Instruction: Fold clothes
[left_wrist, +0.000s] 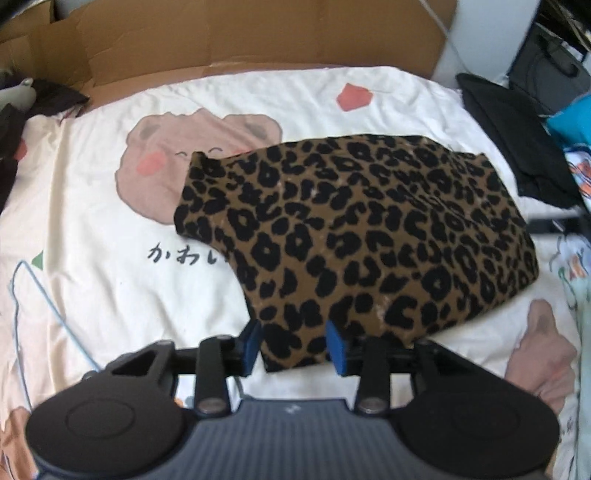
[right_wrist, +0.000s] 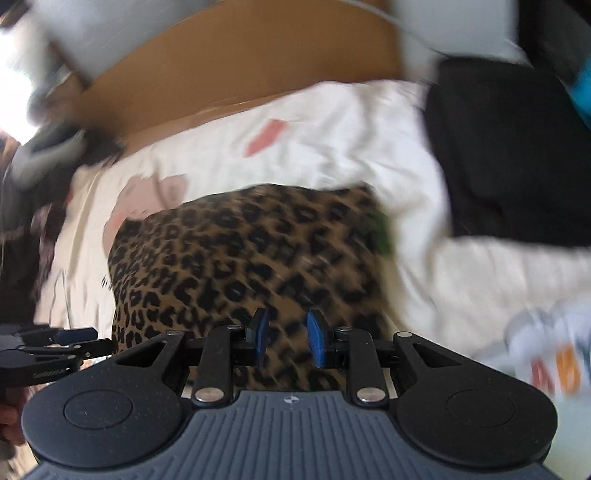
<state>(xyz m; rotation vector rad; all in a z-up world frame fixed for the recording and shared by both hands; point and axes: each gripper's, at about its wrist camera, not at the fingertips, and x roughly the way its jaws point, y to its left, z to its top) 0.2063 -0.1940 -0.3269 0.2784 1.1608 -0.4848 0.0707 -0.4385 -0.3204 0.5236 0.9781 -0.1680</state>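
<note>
Leopard-print knit, soft and limp — the garment lies folded across the centre and right of the left wrist view on a cream bedsheet. It should drape and slide easily; a doubled edge or corner looks like the surest hold. The left gripper stands partly parted over its near hem, gripping nothing. The right gripper is also partly parted; blur hides any contact. Japanese hiragana on the sheet — "かわい".

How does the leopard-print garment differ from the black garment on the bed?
The leopard-print garment is brown with black spots and lies folded mid-bed; the black garment is plain, sitting crumpled at the bed's edge. The leopard-print one sits just ahead of both tongs; the black one lies far off. Both rest on the cartoon-print sheet.
</note>
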